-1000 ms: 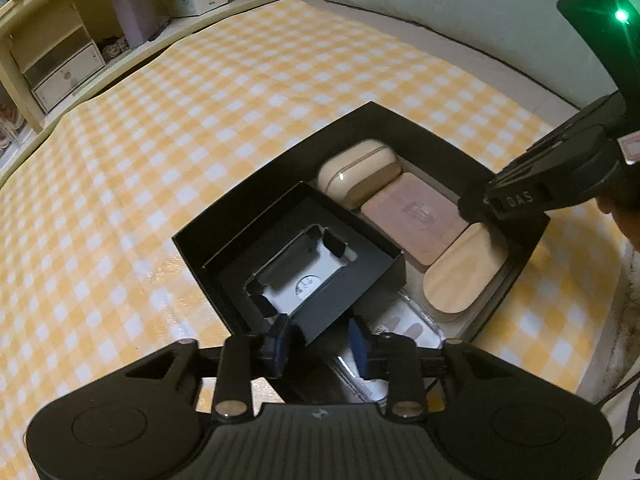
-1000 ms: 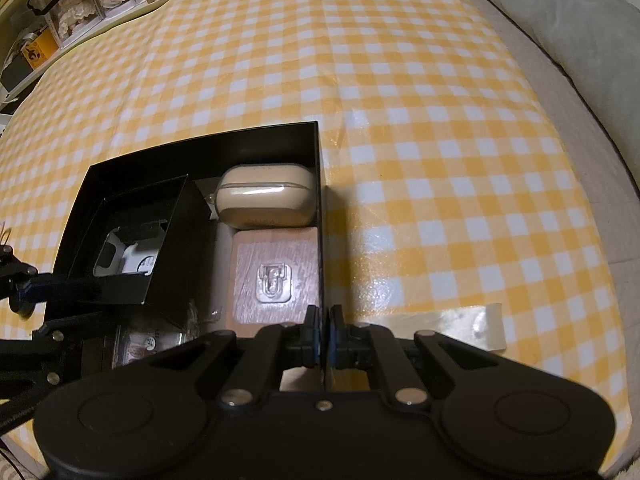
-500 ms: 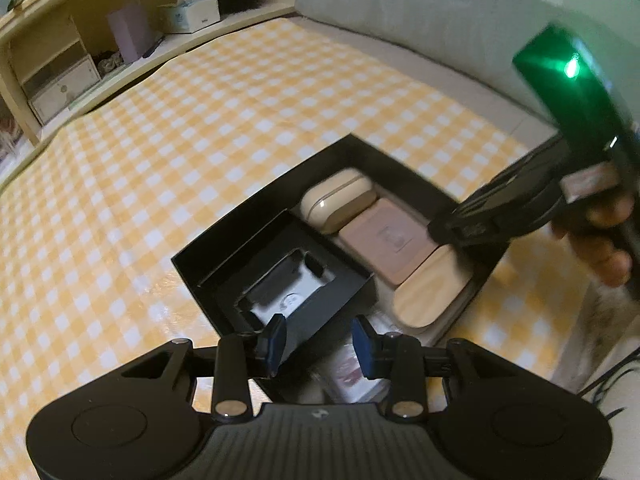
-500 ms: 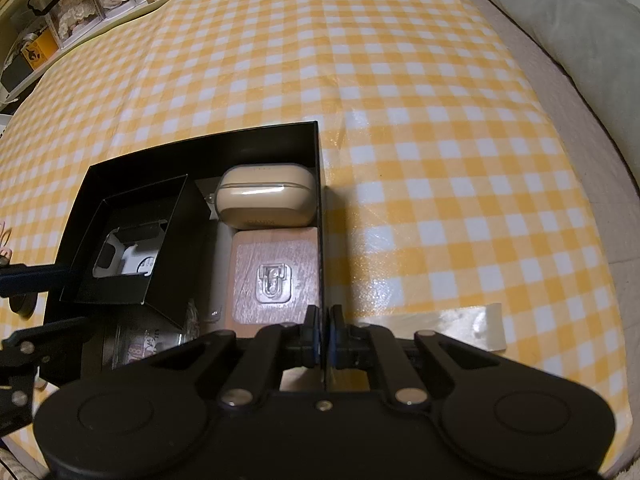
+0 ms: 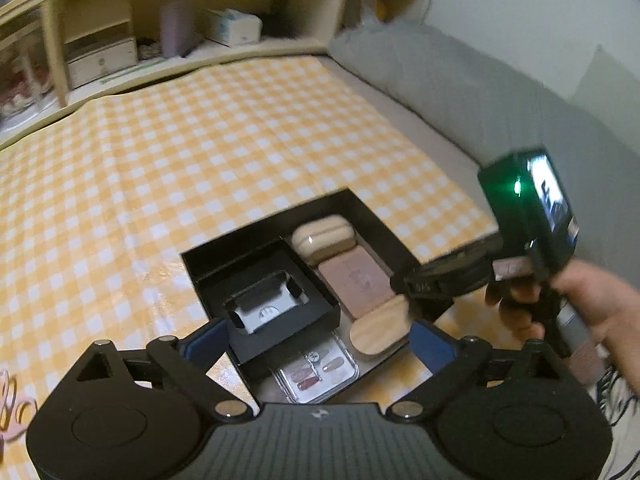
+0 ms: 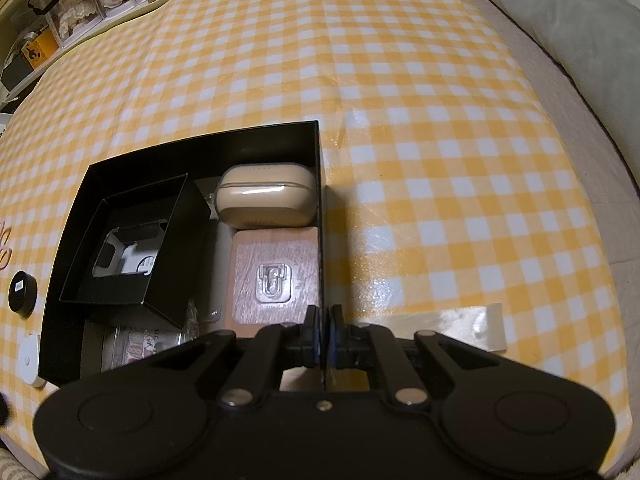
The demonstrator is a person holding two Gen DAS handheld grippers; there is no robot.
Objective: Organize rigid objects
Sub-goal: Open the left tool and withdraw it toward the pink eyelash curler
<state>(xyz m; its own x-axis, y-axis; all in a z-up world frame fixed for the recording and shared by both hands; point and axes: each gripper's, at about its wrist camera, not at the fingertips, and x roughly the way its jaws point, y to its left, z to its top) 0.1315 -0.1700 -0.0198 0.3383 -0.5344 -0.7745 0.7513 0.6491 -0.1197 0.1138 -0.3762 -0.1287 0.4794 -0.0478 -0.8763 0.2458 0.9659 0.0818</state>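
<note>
Your left gripper (image 5: 316,340) is opening wide, and nothing sits between its blue pads (image 5: 430,338). It hangs above the big black cardboard box (image 6: 200,148) on the yellow checked cloth (image 6: 400,80). Your right gripper (image 6: 323,334) is pinching the box's right wall. Inside the box you have a small black open box (image 6: 124,236) on the left, a beige rounded case (image 6: 266,196) at the back, a pink wooden square (image 6: 276,276) in front of it, and a pale wooden oval (image 5: 380,330).
</note>
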